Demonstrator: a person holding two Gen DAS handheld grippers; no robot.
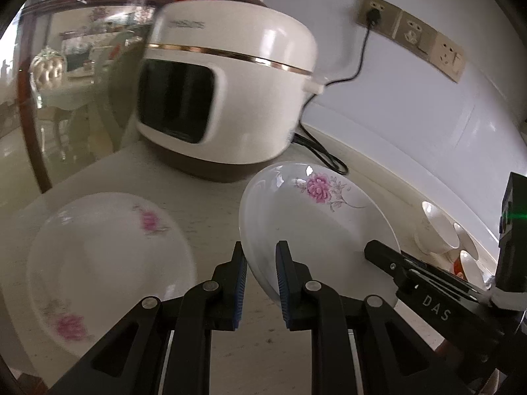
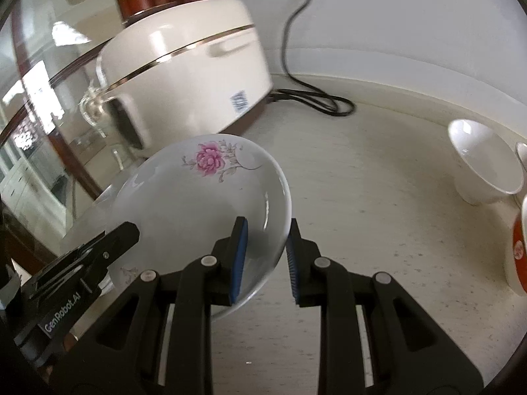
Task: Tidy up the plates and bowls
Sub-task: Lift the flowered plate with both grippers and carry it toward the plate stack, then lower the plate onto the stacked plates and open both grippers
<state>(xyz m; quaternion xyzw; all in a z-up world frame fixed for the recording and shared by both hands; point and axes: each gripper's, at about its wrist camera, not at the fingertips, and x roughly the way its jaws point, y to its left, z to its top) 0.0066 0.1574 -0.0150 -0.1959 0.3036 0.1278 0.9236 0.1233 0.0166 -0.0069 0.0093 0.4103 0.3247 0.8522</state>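
Note:
A white plate with a pink flower (image 1: 316,210) (image 2: 201,194) is held tilted above the counter between both grippers. My left gripper (image 1: 262,263) is shut on its left rim. My right gripper (image 2: 265,240) is shut on its right rim, and its finger shows in the left wrist view (image 1: 382,253). A second flowered plate (image 1: 108,256) lies flat on the counter to the left. White bowls (image 2: 484,164) (image 1: 438,230) stand at the right near the wall, and a red-marked bowl (image 2: 520,250) sits at the far right edge.
A white rice cooker (image 1: 227,92) (image 2: 184,69) stands at the back with its black cord (image 1: 322,154) (image 2: 316,98) looped on the counter and plugged into the wall sockets (image 1: 411,33). A glass partition with a wooden frame (image 1: 33,115) bounds the left side.

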